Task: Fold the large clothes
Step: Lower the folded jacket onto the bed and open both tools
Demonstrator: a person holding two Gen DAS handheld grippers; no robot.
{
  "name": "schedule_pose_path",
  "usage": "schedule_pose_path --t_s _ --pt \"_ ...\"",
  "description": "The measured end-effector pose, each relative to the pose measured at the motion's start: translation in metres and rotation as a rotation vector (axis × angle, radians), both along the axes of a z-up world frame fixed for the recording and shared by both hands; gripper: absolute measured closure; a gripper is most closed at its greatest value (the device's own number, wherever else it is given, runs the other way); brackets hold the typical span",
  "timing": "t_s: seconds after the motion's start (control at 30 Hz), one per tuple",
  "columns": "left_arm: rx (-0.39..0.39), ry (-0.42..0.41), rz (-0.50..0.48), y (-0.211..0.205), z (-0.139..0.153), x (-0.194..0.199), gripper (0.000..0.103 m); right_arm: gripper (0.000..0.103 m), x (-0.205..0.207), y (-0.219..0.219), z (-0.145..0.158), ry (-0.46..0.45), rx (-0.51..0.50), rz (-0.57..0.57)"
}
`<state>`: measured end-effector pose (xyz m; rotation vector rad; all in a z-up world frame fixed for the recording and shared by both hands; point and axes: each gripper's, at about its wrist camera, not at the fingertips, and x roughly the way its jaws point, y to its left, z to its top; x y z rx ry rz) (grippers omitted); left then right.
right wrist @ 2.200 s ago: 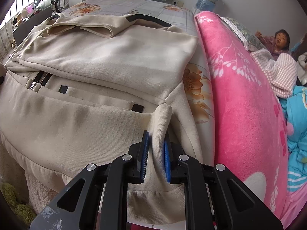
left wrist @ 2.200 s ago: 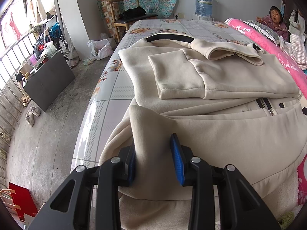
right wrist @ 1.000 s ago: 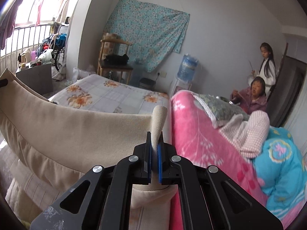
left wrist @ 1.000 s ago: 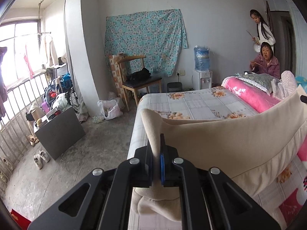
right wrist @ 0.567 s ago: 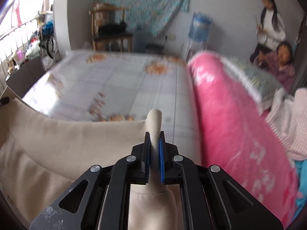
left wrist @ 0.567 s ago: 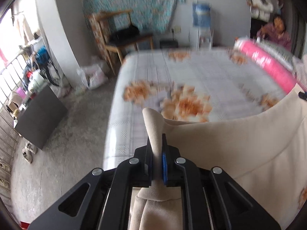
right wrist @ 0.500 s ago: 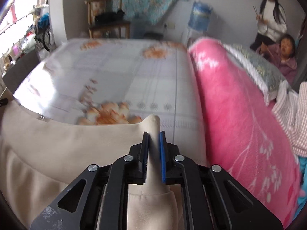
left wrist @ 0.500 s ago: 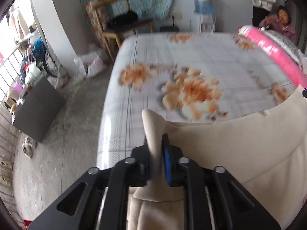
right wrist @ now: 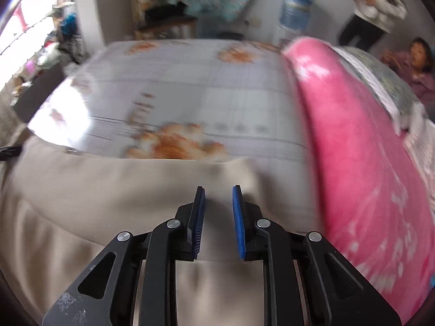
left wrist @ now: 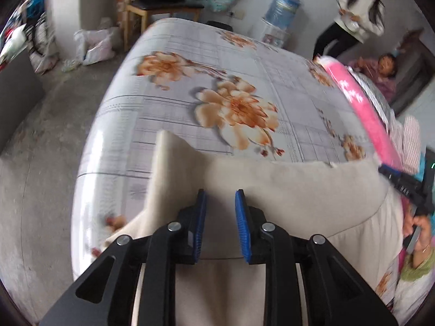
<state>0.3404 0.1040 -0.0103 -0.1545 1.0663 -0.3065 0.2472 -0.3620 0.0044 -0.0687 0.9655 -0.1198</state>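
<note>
A large beige fleece garment point(left wrist: 285, 190) lies folded over on the floral bed sheet point(left wrist: 217, 81), its far edge running across both views. My left gripper point(left wrist: 219, 212) is open, its blue pads apart just above the garment's left corner point(left wrist: 165, 163), which has dropped free. My right gripper point(right wrist: 217, 206) is also open above the garment point(right wrist: 108, 190) near its right corner point(right wrist: 244, 171). The right gripper's tip shows at the right edge of the left wrist view point(left wrist: 402, 184).
A pink blanket point(right wrist: 367, 163) runs along the bed's right side. A wooden chair point(left wrist: 163, 2), plastic bags point(left wrist: 95, 46) and a water dispenser point(left wrist: 282, 5) stand beyond the bed. Two people point(left wrist: 359, 13) are at the far right. Bare concrete floor point(left wrist: 40, 149) lies to the left.
Both grippers carried the garment's hem up and forward over the bed, lowered it, then opened and let go. The hem now lies on the rest of the garment.
</note>
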Motion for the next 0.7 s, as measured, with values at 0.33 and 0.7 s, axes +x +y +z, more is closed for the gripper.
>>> schedule_pose_path --t_s 0.33,0.7 --pt "-0.086 -0.076 -0.138 0.007 0.047 -0.111 0.08 0.083 -0.12 0.015 0.047 -0.122 -0.03 0.121" --pt "-0.079 -0.059 0.033 0.041 0.012 -0.174 0.08 0.084 -0.165 0.003 0.016 -0.024 0.103 0.047"
